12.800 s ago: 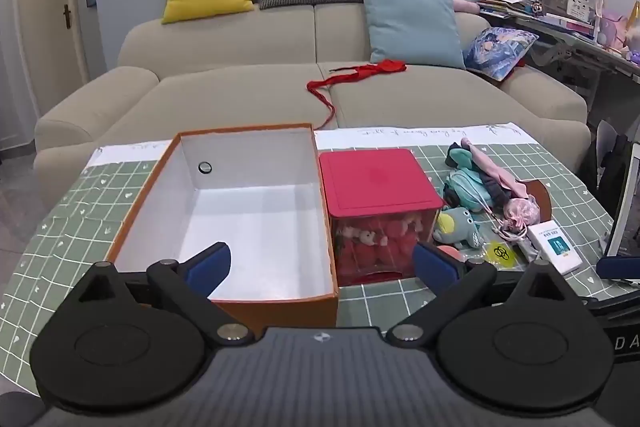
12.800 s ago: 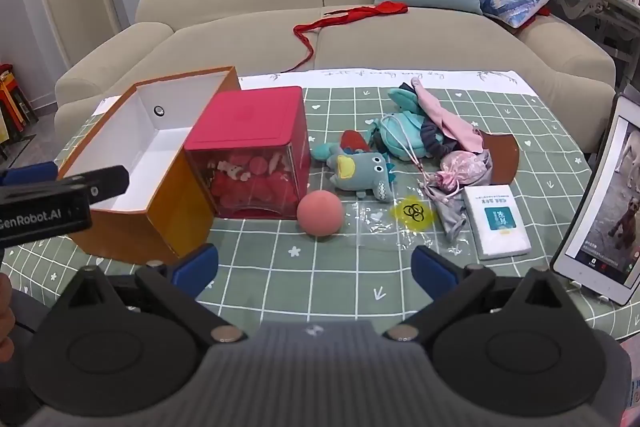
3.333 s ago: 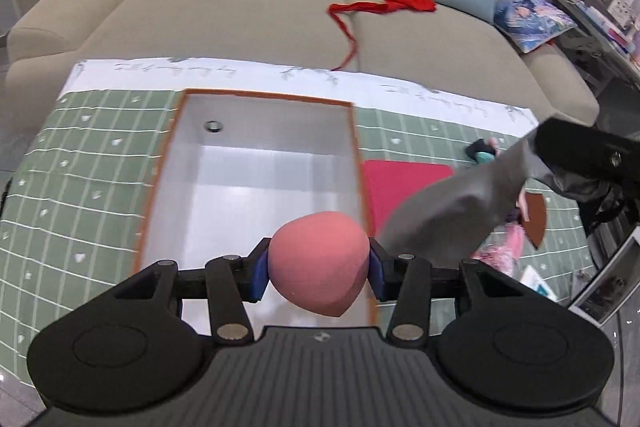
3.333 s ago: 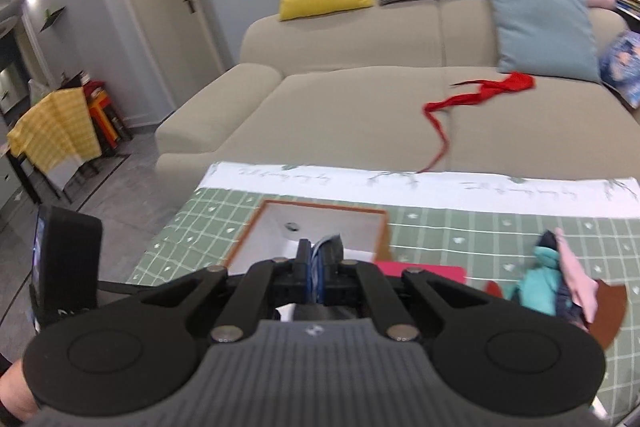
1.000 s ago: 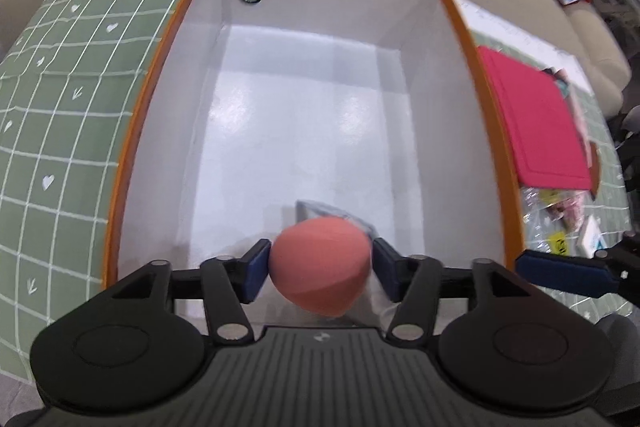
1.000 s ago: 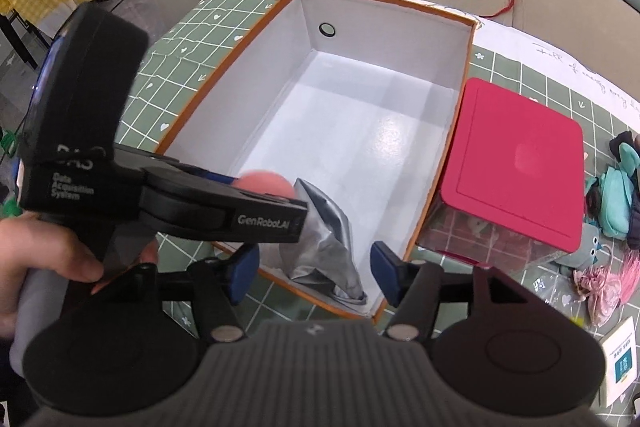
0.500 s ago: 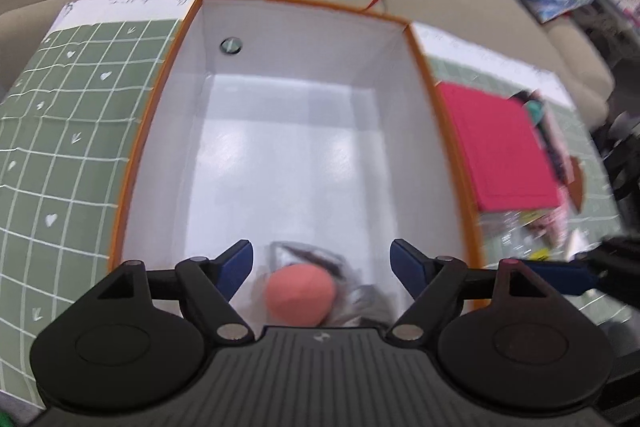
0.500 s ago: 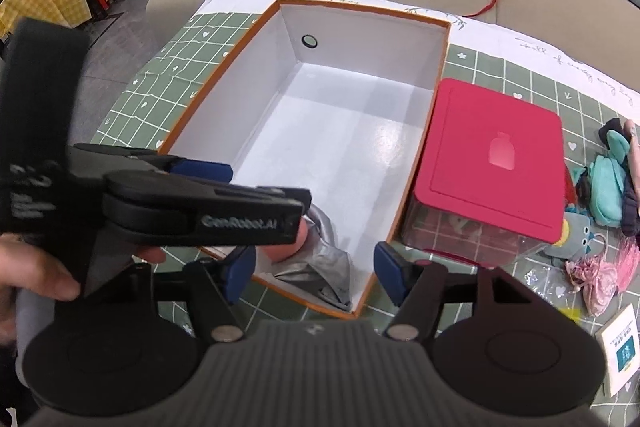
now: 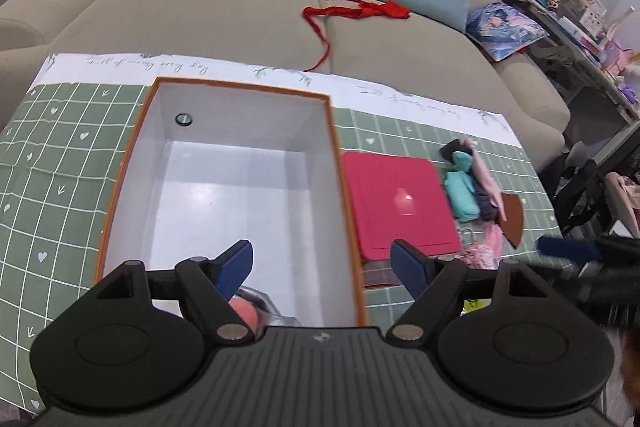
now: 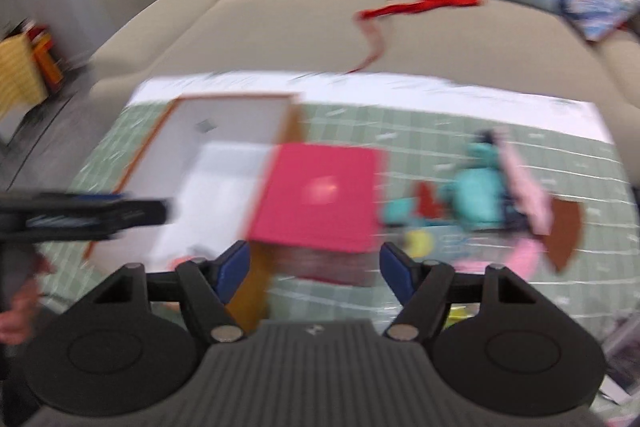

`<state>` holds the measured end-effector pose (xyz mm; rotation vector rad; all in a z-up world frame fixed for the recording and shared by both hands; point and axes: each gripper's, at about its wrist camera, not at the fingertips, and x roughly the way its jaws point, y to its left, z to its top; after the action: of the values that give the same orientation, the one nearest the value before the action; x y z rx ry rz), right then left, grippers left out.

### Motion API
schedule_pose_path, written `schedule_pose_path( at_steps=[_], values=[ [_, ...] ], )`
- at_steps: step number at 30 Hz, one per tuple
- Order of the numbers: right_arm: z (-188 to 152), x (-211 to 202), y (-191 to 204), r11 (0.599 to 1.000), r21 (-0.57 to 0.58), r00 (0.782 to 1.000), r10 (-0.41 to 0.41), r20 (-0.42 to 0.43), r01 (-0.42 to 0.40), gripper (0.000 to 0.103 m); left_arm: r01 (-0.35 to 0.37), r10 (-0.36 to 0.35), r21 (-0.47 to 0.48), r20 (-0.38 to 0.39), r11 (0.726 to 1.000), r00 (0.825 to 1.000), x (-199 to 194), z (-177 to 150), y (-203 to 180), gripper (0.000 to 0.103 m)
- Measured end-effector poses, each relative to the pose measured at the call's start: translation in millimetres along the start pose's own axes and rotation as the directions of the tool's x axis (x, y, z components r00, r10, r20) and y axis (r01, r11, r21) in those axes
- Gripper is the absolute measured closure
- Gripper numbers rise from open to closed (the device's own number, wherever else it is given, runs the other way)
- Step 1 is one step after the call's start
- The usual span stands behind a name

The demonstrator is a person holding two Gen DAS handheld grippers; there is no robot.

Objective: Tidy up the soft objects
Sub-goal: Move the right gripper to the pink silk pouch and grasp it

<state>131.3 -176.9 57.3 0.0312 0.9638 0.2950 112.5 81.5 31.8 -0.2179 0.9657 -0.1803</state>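
Note:
An orange box (image 9: 132, 163) with a white inside stands on the green checked cloth. A pink ball (image 9: 245, 313) and a crumpled grey pouch (image 9: 267, 305) lie in its near end, mostly hidden behind my left gripper (image 9: 327, 265), which hangs open and empty above them. In the blurred right wrist view my right gripper (image 10: 315, 269) hovers over the red-lidded box (image 10: 320, 195), jaws opening, nothing between them. Teal plush toys (image 10: 478, 193) and pink fabric pieces (image 10: 524, 187) lie to the right. The right gripper's blue finger (image 9: 568, 250) shows in the left wrist view.
A red-lidded clear box (image 9: 396, 203) sits against the orange box's right side. A brown leather piece (image 9: 512, 219) and small packets lie beyond it. A beige sofa (image 9: 240, 7) with a red ribbon (image 9: 360, 11) and cushions is behind the table.
My left gripper let go of the pink ball into the box and rose, jaws wide. My right gripper left the grey pouch in the box and swung right toward the red-lidded box.

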Motion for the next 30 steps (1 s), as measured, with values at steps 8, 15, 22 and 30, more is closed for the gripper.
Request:
schedule_pose_path(
  at_steps=[8, 15, 22, 30],
  values=[
    [-34.9, 7.4, -125.5, 0.961, 0.237, 0.990, -0.131, -0.053, 0.140, 0.030, 0.001, 0.001, 0.069, -0.020, 0.998, 1.000, 2.7, -5.8, -33.2, 0.011],
    [-54.0, 96.3, -156.5, 0.943, 0.273, 0.980, -0.160, -0.123, 0.188, 0.030, 0.002, 0.000, 0.073, -0.026, 0.997, 1.000, 7.7, -26.5, -51.3, 0.011],
    [-56.4, 159.1, -158.4, 0.955, 0.197, 0.965, -0.184, -0.189, 0.221, 0.030, -0.012, 0.014, 0.048, -0.044, 0.999, 0.999, -1.1, -38.1, -46.4, 0.011],
    [-62.5, 167.3, -150.1, 0.953, 0.123, 0.954, -0.258, -0.151, 0.277, 0.059, -0.024, 0.024, -0.001, -0.009, 1.000, 1.000, -20.7, -38.8, -31.5, 0.011]
  ],
)
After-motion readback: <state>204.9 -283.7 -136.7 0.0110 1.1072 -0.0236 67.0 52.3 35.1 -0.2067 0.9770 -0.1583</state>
